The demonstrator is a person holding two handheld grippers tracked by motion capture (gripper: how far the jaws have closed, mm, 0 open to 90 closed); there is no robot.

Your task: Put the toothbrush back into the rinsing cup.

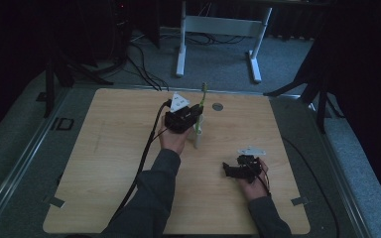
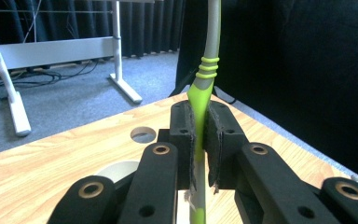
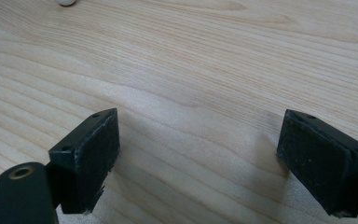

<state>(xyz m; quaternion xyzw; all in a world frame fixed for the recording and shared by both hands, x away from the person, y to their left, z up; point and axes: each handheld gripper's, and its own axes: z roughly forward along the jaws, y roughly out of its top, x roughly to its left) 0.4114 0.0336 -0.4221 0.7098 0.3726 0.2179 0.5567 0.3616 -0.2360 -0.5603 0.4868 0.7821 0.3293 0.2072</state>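
Left gripper (image 2: 199,140): I have its jaws clamped on a green and grey toothbrush (image 2: 204,79), pads pressed to the handle from both sides; in the high view it sits at upper centre of the frame (image 1: 194,115).

Toothbrush: it stands nearly upright in the grip, long axis running bottom to top of the left gripper view, green lower handle between the pads, grey neck rising out of the top edge.

Cup: a pale cup (image 1: 198,130) stands just below the left gripper in the high view, and the toothbrush runs down toward it; I cannot tell whether the lower end is inside.

Right gripper (image 3: 198,163): my jaws are spread wide with nothing between them, over bare wood; in the high view it rests at lower right of centre (image 1: 239,168).

Table (image 1: 109,163): light wood, with a round cable hole (image 1: 217,106) near its far edge.

Key relation: the brush's axis is vertical and already in my left grip, so I judge any lift or lowering goes straight along that axis; the right gripper is well apart.
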